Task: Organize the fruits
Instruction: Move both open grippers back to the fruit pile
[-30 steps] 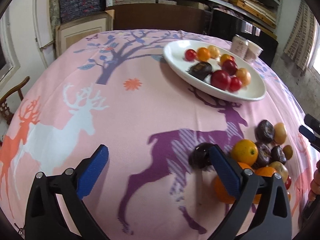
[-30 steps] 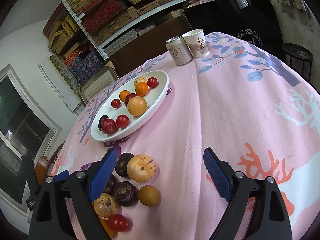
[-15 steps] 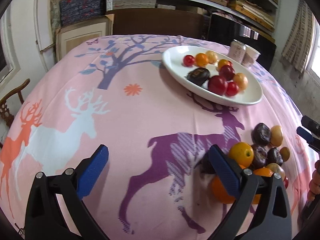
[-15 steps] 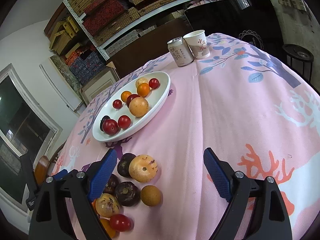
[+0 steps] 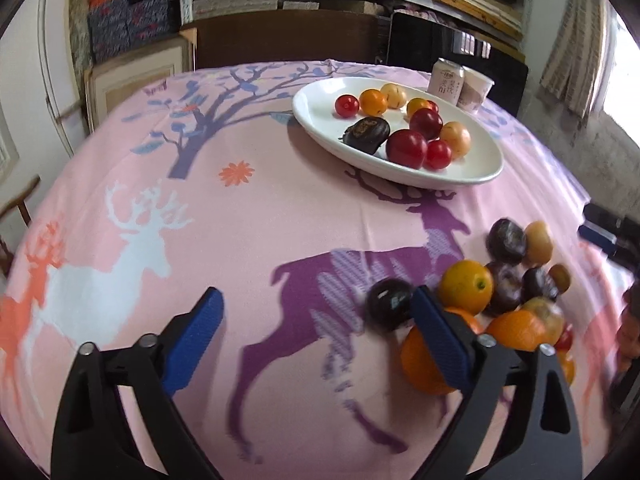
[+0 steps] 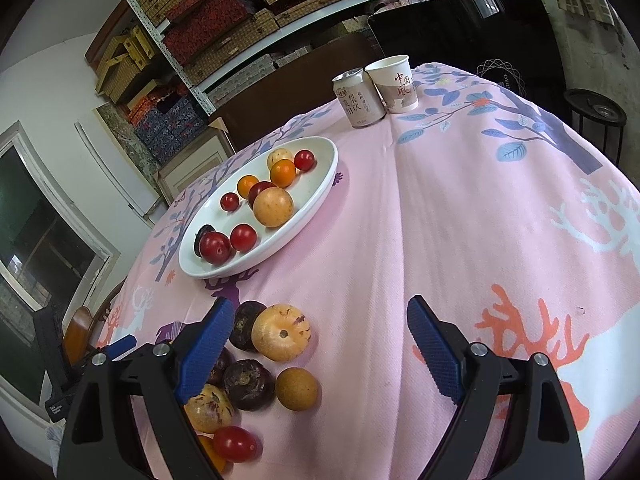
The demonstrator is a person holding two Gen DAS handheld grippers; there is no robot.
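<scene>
The left gripper is held low over the pink deer-print tablecloth, its blue-padded fingers spread wide with nothing between them. Just inside its right finger a dark purple fruit is seen, somewhat blurred, at the near edge of a loose pile of fruit; an orange is partly hidden behind that finger, so contact cannot be judged. The right gripper is likewise spread wide and empty, with its left finger overlapping the same pile, where a pale yellow fruit, a dark mangosteen-like fruit, a small brown fruit and a red tomato are crowded together. Farther back, a white oval plate is set on the cloth, already loaded with red, orange and yellow fruits. Beyond it, a drink can and a paper cup are stood side by side near the far table edge, with stacked shelves behind.
</scene>
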